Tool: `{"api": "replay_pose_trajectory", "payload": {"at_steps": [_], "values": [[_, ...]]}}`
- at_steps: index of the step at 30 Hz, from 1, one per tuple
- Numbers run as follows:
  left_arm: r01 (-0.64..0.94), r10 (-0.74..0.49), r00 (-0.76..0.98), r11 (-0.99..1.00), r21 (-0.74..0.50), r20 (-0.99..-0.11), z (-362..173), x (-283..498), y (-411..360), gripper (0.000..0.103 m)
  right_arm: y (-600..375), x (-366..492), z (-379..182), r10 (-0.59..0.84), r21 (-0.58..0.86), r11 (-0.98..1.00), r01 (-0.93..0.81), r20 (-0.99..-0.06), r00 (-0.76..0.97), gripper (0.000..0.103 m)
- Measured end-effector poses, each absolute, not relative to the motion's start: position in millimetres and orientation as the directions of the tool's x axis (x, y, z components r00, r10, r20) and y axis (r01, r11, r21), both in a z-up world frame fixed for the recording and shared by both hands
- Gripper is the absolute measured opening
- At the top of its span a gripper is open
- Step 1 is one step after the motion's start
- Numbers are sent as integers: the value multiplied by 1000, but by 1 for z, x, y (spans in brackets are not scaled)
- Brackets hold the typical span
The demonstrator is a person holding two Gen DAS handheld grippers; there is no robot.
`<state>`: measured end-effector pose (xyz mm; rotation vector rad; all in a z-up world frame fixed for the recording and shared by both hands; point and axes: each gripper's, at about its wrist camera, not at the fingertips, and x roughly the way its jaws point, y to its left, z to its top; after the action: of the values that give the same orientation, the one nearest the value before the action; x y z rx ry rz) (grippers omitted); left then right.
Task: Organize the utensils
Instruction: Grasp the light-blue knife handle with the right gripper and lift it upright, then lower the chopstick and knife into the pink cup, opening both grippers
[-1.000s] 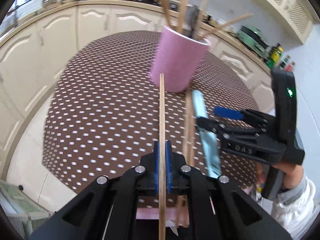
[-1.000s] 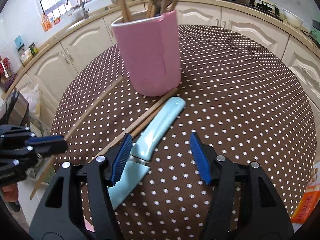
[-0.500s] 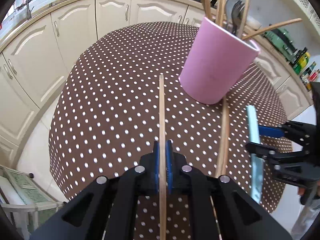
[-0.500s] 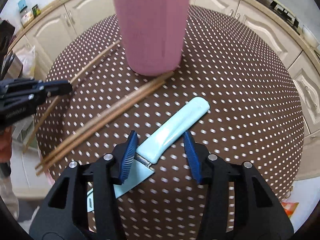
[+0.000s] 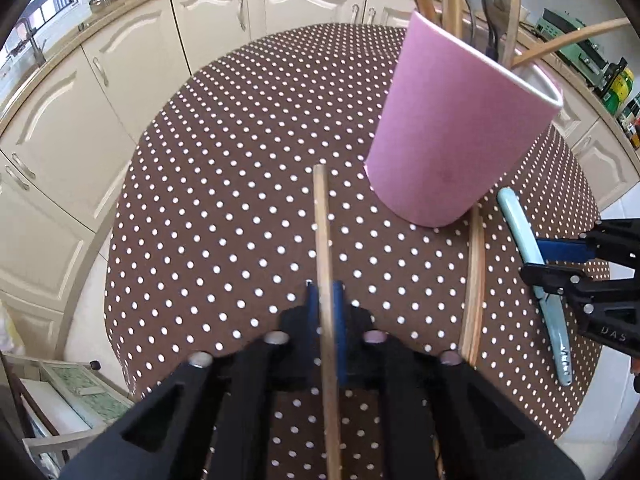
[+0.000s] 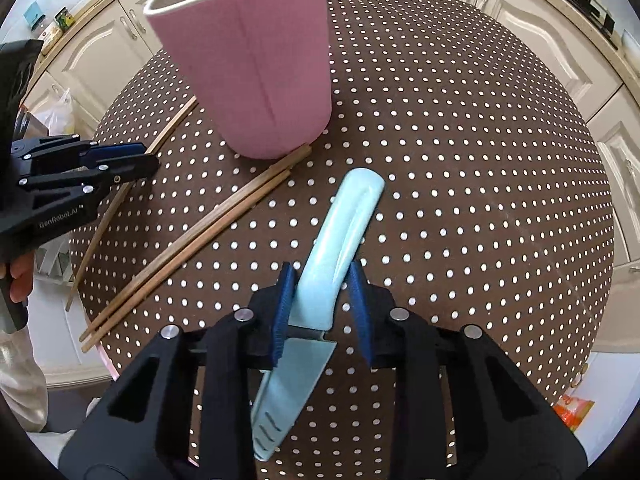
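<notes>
Between right gripper (image 6: 322, 300) pads, closing: knife (image 6: 340, 232) handle.

Home kitchen: cabinets (image 5: 80, 92), hob (image 6: 584, 4).

A round table (image 6: 460, 128) under a brown cloth with white dots carries a pink holder (image 6: 256, 72) at its far middle. Just in front lie two wooden chopsticks (image 6: 200, 244) – side by side, slanting near-left – and to their right a pale blue knife (image 6: 340, 220).
</notes>
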<state>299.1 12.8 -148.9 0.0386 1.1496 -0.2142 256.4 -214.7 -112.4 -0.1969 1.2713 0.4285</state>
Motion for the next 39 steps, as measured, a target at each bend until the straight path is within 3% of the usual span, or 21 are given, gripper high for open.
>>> {"api": "replay_pose_trajectory", "payload": {"at_steps": [4, 11, 18, 25, 39], "values": [[173, -179, 441, 978, -112, -879, -150, 292, 25, 6, -205, 265, -112, 198, 69, 907, -416, -941, 275, 22], [194, -266, 595, 963, -185, -758, -125, 255, 43, 6, -235, 254, -108, 322, 183, 912, -366, -873, 366, 21], [238, -324, 740, 946, -221, -589, -80, 223, 44, 6, -256, 231, -72, 462, 314, 882, -353, -726, 509, 21], [363, -424, 834, 904, -227, -354, -41, 190, 19, 6, -279, 202, -37, 522, 377, 852, -363, -580, 625, 21], [353, -374, 922, 917, -184, -101, 2, 200, -33, 6, -282, 170, 17, 546, 370, 824, -428, -320, 774, 21]]}}
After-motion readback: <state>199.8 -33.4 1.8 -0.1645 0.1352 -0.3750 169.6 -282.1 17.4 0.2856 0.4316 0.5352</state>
